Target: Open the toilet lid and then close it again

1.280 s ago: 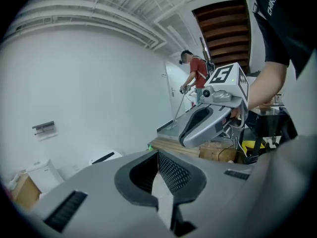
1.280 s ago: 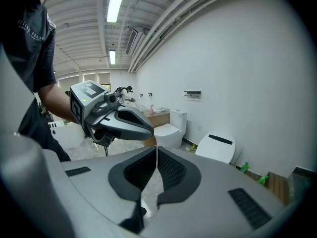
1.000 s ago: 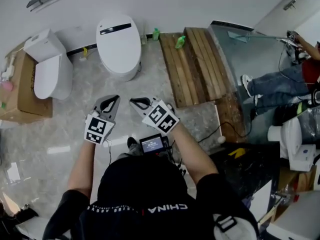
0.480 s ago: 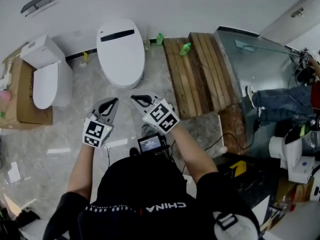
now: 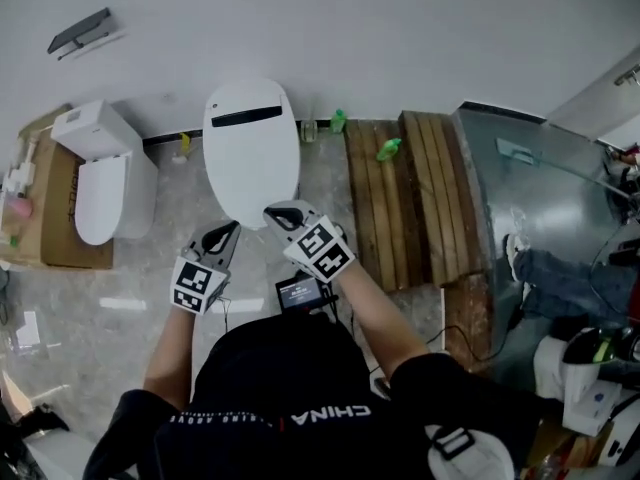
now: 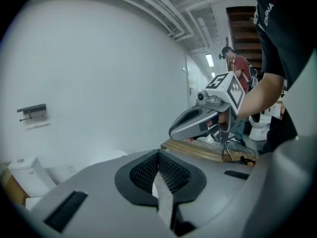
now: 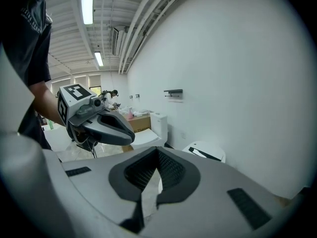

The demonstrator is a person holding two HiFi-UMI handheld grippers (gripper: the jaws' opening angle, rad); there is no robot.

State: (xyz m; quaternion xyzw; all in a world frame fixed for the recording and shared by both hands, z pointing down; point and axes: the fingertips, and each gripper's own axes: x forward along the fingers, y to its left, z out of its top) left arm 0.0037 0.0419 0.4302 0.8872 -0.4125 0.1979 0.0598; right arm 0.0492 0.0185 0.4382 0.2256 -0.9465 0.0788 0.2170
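The white toilet (image 5: 252, 153) stands against the wall with its lid down and a black strip (image 5: 246, 117) near the back. Both grippers are shut and hold nothing. In the head view my left gripper (image 5: 230, 229) hovers just short of the lid's front edge, a little to its left. My right gripper (image 5: 271, 211) overlaps that front edge; whether it touches I cannot tell. In the left gripper view the shut left gripper (image 6: 158, 155) points at the wall, the toilet (image 6: 106, 157) a pale shape low down. The right gripper (image 7: 157, 152) has the toilet (image 7: 205, 151) ahead to its right.
A second white toilet (image 5: 100, 183) stands left of the first, beside a cardboard box (image 5: 55, 213). Wooden pallets (image 5: 420, 203) with green bottles (image 5: 388, 149) lie to the right, then a glass panel (image 5: 545, 198). A small shelf (image 5: 80, 28) hangs on the wall.
The person has walked toward the toilet. Both shut grippers have travelled forward together, from open floor to the lid's front edge.
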